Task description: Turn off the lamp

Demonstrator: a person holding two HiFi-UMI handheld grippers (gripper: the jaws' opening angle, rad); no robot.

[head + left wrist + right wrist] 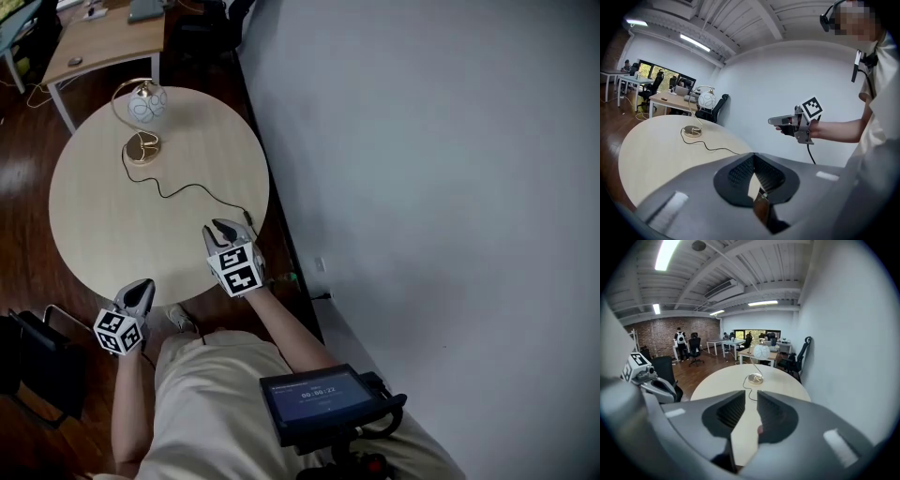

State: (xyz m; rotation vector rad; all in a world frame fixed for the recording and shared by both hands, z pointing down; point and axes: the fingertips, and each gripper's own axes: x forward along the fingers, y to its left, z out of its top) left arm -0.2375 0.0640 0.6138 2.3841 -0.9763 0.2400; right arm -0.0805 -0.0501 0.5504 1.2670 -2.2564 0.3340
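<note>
From where I stood, the lamp (143, 120) sat on the far side of the round table (103, 234), well apart from both tools. Its globe shade (147, 103) hung on a thin curved stem over a small brass base (142, 147). A thin black cord (184, 190) snaked from the base across the tabletop to the near edge beside the wall (422, 141).

The right gripper (225, 226) hovered over that near edge, close to where the cord left the table. Its jaws stood a narrow slot apart with nothing between them. The left gripper (141, 287) hung just off the table's near rim, its jaw tips pressed together and empty. I could not tell whether the bulb was lit, nor where the switch was.

What worried me most was the cord. It lay slack right along the line the right gripper would take to the lamp, and a jaw catching it could have dragged the base across the table. The lamp itself looked light and top-heavy. A push landing on the shade or stem instead of the switch might have tipped it or slid it toward the far edge, since nothing was steadying the base. If the switch sat on the cord, a narrow pinch could simply have lifted the cord without working it. The long reach over the table would have made a small button easy to miss.
</note>
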